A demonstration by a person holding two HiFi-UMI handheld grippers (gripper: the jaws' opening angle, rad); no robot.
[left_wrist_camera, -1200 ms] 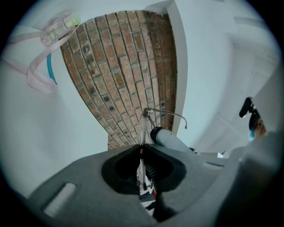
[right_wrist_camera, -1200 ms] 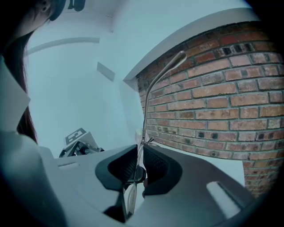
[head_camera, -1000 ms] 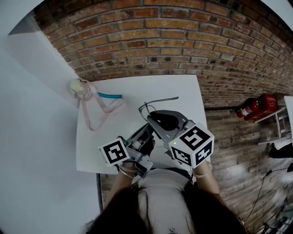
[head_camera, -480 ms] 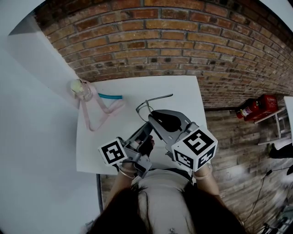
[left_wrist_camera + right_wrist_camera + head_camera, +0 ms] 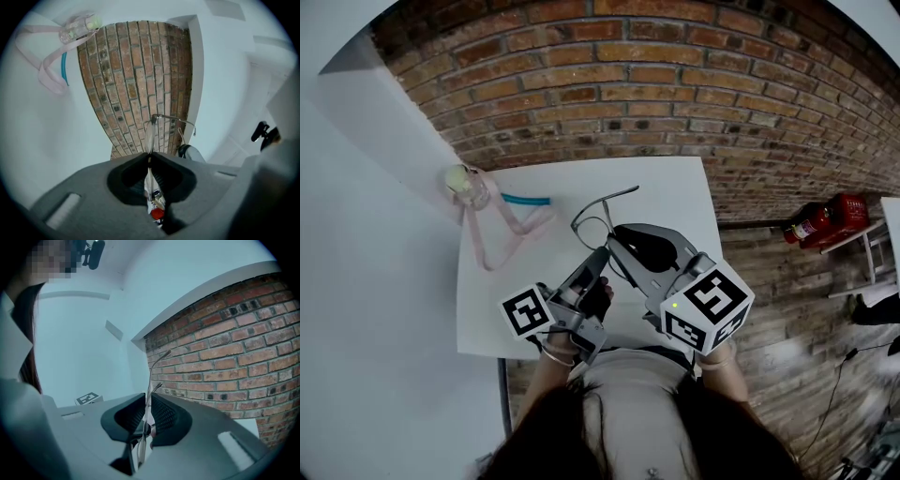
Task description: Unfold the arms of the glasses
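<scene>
Left gripper [image 5: 150, 161]: jaws pressed together on the glasses [image 5: 171, 118], pinching the front edge-on at one lens; in the head view [image 5: 598, 258], angled up and away from the body.
Right gripper [image 5: 146, 411]: jaws closed on a thin metal arm of the glasses [image 5: 157, 363], which rises out between the pads; in the head view [image 5: 615, 244], just right of the left one, tips close together.
Glasses [image 5: 614, 195]: thin, dark wire frame, clear lenses, slim arms with a slight bend at the ends; one arm stretched out to the far right, away from the front.
Place: held in the air between both grippers, over the near half of the white table [image 5: 675, 187].
Far left corner of table: small clear bottle [image 5: 464, 183] with a pale cap, pink strap [image 5: 502, 234] looped from it, short teal piece [image 5: 525, 198] beside.
Beyond: brick wall [image 5: 628, 84] behind the table; red object [image 5: 825, 220] low at the right.
</scene>
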